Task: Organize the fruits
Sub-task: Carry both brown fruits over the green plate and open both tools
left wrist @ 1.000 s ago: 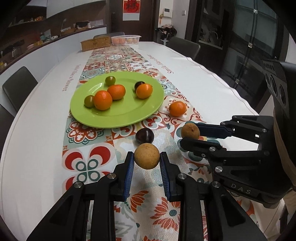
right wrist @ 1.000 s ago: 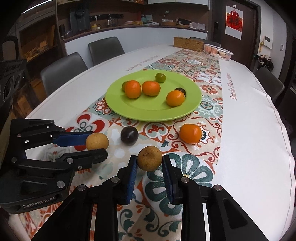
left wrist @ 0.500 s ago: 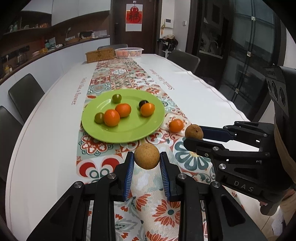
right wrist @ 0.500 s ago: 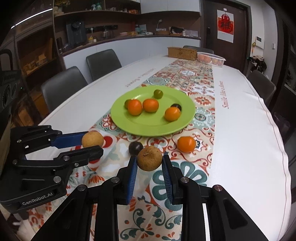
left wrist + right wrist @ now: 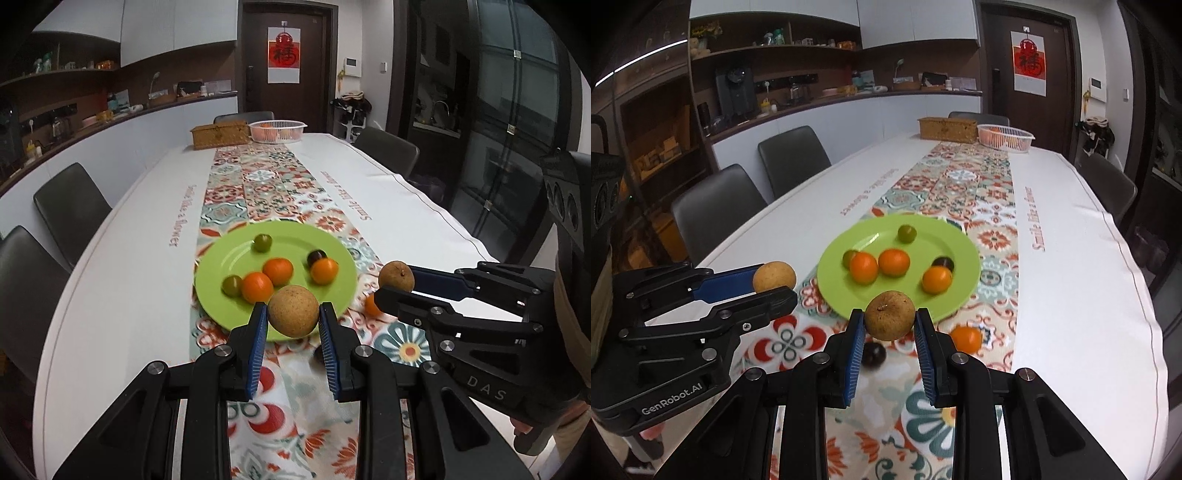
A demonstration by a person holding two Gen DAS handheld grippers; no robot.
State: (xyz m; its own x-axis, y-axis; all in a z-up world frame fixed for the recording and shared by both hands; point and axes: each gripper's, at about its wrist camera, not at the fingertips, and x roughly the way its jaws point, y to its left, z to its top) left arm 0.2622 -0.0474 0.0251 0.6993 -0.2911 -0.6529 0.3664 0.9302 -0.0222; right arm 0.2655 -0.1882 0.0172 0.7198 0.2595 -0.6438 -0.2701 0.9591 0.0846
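Note:
My left gripper (image 5: 293,314) is shut on a tan round fruit (image 5: 293,311) and holds it above the table, near the front rim of the green plate (image 5: 218,299). My right gripper (image 5: 889,317) is shut on a brown round fruit (image 5: 889,314), also in the air. Each gripper shows in the other's view, the right one (image 5: 396,286) and the left one (image 5: 774,282). The plate (image 5: 834,280) holds three orange fruits, two green ones and a dark one. An orange fruit (image 5: 966,338) and a dark plum (image 5: 873,354) lie on the patterned runner in front of the plate.
A wicker box (image 5: 219,134) and a white basket (image 5: 277,131) with fruit stand at the table's far end. Grey chairs (image 5: 718,206) line both long sides. The white table edge (image 5: 1145,314) runs along the right.
Both grippers have risen from the table with their fruits and tilted up, so the plate and loose fruits now sit lower and farther off in both views.

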